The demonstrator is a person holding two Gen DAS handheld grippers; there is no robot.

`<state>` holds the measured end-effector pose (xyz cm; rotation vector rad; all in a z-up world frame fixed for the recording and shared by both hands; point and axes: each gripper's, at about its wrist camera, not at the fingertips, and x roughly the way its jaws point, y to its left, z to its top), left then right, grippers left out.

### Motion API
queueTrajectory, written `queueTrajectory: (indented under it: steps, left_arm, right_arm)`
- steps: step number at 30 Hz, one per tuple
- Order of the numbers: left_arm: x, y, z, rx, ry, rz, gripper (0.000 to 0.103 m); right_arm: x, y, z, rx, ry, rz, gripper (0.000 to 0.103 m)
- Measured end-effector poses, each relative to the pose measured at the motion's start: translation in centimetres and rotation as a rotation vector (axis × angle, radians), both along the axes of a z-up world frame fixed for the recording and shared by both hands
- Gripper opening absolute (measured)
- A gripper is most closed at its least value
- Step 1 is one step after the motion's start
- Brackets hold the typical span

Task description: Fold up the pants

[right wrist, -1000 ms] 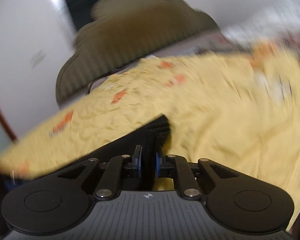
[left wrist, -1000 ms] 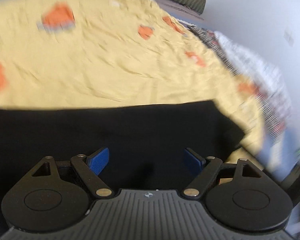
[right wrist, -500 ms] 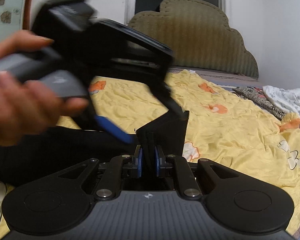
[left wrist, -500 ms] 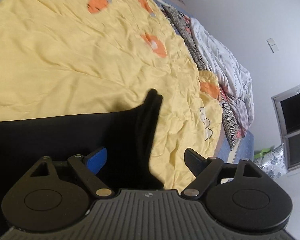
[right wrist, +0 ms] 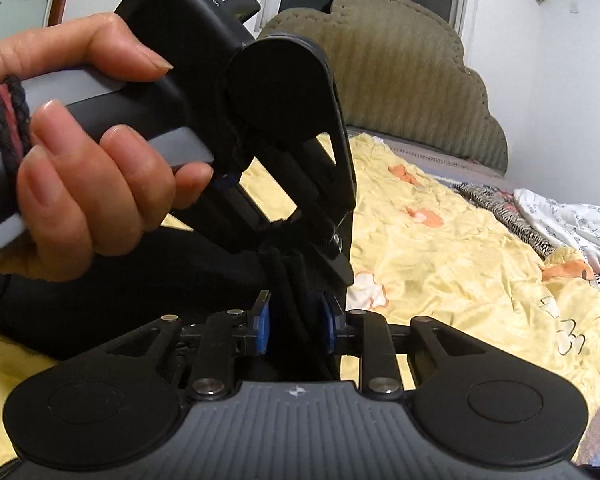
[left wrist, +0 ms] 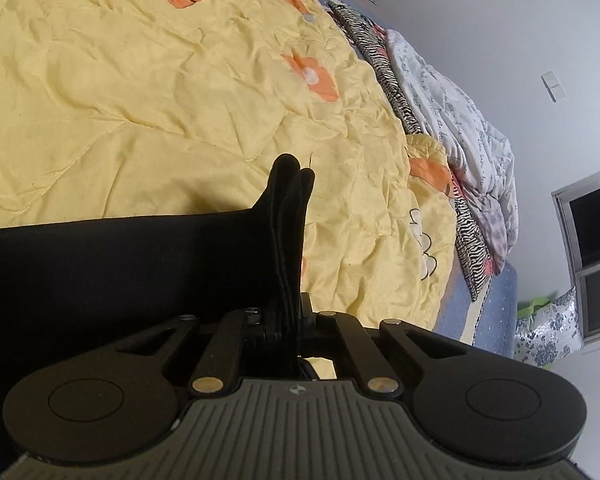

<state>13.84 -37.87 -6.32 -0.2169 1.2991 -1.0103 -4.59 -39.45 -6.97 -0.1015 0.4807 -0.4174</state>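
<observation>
The black pants (left wrist: 112, 264) lie on a yellow quilt, with one corner lifted. My left gripper (left wrist: 286, 312) is shut on that raised bunch of black fabric, which sticks up past the fingers. In the right wrist view my right gripper (right wrist: 296, 324) has its blue pads (right wrist: 262, 326) slightly apart around the same black fabric (right wrist: 288, 276). The left gripper (right wrist: 296, 236), held in a hand, pinches the fabric just above my right gripper.
The yellow quilt (left wrist: 148, 92) with orange prints covers the bed. A zebra-striped cloth (left wrist: 384, 64) and a white blanket (left wrist: 460, 120) lie along the bed's far edge. An olive headboard (right wrist: 404, 80) stands behind, against white walls.
The left gripper has closed on the raised corner of the pants. The right gripper's pads have parted slightly around the same fabric.
</observation>
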Motion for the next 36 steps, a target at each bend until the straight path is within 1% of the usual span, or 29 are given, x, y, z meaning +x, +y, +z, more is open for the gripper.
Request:
queueTrajectory:
  steps: [1, 2, 3, 5, 8, 11, 12, 15, 19, 22, 26, 30, 31, 33, 34, 35, 36]
  left_arm:
    - [0.0, 0.2, 0.0, -0.002, -0.001, 0.006, 0.006]
    - [0.0, 0.5, 0.1, -0.001, -0.010, 0.015, 0.004]
    - [-0.1, 0.8, 0.3, 0.006, -0.037, 0.021, 0.004]
    - [-0.5, 1.9, 1.1, 0.017, -0.101, 0.029, 0.004]
    - [-1.2, 4.6, 2.7, 0.018, -0.179, 0.052, 0.005]
    - [-2.2, 8.0, 4.8, 0.038, -0.308, 0.075, 0.005]
    - [-2.5, 9.3, 5.4, 0.052, -0.353, 0.087, 0.005]
    - [-3.0, 13.1, 6.7, 0.106, -0.450, 0.131, 0.005]
    - [-2.7, 18.3, 7.0, 0.202, -0.532, 0.191, 0.008]
    - [-1.9, 21.6, 6.6, 0.295, -0.567, 0.241, 0.008]
    - [0.0, 25.7, 5.2, 0.392, -0.548, 0.310, 0.008]
    - [1.3, 28.5, 4.1, 0.435, -0.524, 0.352, 0.009]
    - [1.5, 28.9, 3.8, 0.445, -0.520, 0.352, 0.015]
    - [2.1, 29.9, 3.4, 0.472, -0.503, 0.375, 0.033]
    - [2.2, 30.6, 3.3, 0.477, -0.488, 0.388, 0.040]
    - [2.3, 31.4, 3.4, 0.487, -0.477, 0.413, 0.049]
    - [2.5, 32.6, 3.6, 0.473, -0.469, 0.441, 0.053]
  right_arm:
    - [0.1, 0.0, 0.0, 0.001, 0.000, -0.005, 0.024]
    - [0.2, 0.1, 0.0, -0.002, 0.001, -0.004, 0.010]
    - [0.1, 0.3, 0.1, -0.012, -0.001, -0.004, 0.007]
    - [-0.1, 1.0, 0.4, -0.035, -0.015, 0.017, 0.006]
    - [-0.3, 2.6, 1.2, -0.063, -0.035, 0.069, 0.006]
    - [0.0, 4.7, 2.2, -0.052, -0.067, 0.145, 0.006]
    - [0.1, 5.4, 2.6, -0.041, -0.076, 0.175, 0.006]
    - [0.7, 7.8, 3.3, 0.005, -0.097, 0.275, 0.006]
    - [2.1, 11.3, 3.4, 0.038, -0.097, 0.404, 0.006]
    - [3.6, 14.1, 3.0, 0.041, -0.072, 0.494, 0.006]
    - [5.6, 17.7, 2.0, 0.038, -0.025, 0.590, 0.006]
    - [6.8, 20.4, 1.3, 0.036, 0.005, 0.639, 0.006]
    - [7.1, 21.0, 1.1, 0.036, 0.013, 0.643, 0.006]
    - [8.0, 21.2, 0.7, 0.042, 0.037, 0.638, 0.006]
    - [8.5, 21.1, 0.6, 0.045, 0.053, 0.636, 0.006]
    - [8.6, 21.1, 0.5, 0.047, 0.068, 0.632, 0.007]
    - [8.7, 21.0, 0.5, 0.057, 0.081, 0.631, 0.012]
